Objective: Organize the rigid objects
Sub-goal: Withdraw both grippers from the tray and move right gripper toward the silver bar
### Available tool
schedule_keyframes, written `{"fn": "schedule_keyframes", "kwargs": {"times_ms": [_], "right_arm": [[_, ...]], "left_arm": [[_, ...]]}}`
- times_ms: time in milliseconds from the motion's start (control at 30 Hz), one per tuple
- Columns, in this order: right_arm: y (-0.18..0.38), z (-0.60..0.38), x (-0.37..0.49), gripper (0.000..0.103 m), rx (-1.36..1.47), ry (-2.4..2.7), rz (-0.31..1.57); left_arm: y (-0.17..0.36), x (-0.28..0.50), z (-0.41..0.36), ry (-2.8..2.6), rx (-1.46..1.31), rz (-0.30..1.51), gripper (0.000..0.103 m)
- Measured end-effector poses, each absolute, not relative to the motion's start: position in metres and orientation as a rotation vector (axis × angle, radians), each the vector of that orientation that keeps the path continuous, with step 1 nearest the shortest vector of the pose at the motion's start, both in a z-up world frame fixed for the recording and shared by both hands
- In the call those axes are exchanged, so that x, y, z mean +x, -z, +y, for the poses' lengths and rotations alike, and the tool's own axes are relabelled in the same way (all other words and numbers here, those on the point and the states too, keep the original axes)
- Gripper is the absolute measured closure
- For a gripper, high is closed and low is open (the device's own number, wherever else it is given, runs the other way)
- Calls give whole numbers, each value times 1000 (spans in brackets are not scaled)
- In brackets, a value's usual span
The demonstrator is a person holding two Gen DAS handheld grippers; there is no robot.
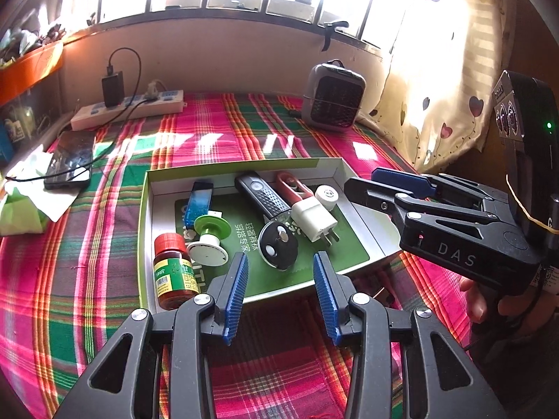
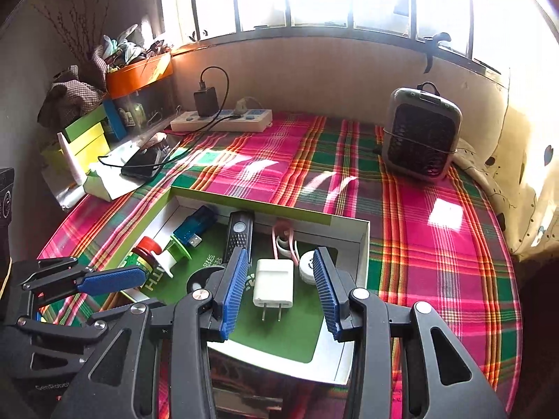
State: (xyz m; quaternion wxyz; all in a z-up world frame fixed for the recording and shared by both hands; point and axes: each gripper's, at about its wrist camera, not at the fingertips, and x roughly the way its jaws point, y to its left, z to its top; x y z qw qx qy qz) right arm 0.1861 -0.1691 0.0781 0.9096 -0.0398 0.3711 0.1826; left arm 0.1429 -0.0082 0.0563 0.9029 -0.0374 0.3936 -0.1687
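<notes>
A shallow white box point(image 1: 363, 216) with a green liner lies on the plaid cloth. In it lie a red-capped brown bottle point(image 1: 173, 272), a green-and-white spool point(image 1: 209, 237), a blue USB stick point(image 1: 199, 202), a black torch-like device point(image 1: 262, 195), a red clip point(image 1: 293, 185), a white charger plug point(image 1: 312, 218), a white round cap point(image 1: 326, 195) and a black disc point(image 1: 279, 248). My left gripper point(image 1: 281, 258) hovers open over the box's near edge, holding nothing. My right gripper point(image 2: 279, 256) is open above the charger point(image 2: 273, 282), its pads apart from it.
A power strip point(image 1: 129, 108) with a plugged charger lies along the back wall. A phone point(image 1: 71, 160) and a tissue pack point(image 1: 21, 209) lie at the left, and a small grey heater point(image 1: 332, 97) stands at the back right. A hand holds the right gripper's handle.
</notes>
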Motion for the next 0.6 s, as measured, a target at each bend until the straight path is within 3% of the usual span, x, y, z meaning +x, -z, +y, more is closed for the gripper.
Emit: {"fn": "schedule_keyframes", "kwargs": {"times_ms": [600], "right_arm": [[-61, -185, 121, 61, -45, -289, 789]], "left_arm": [[-52, 110, 15, 346, -138, 808, 65]]}}
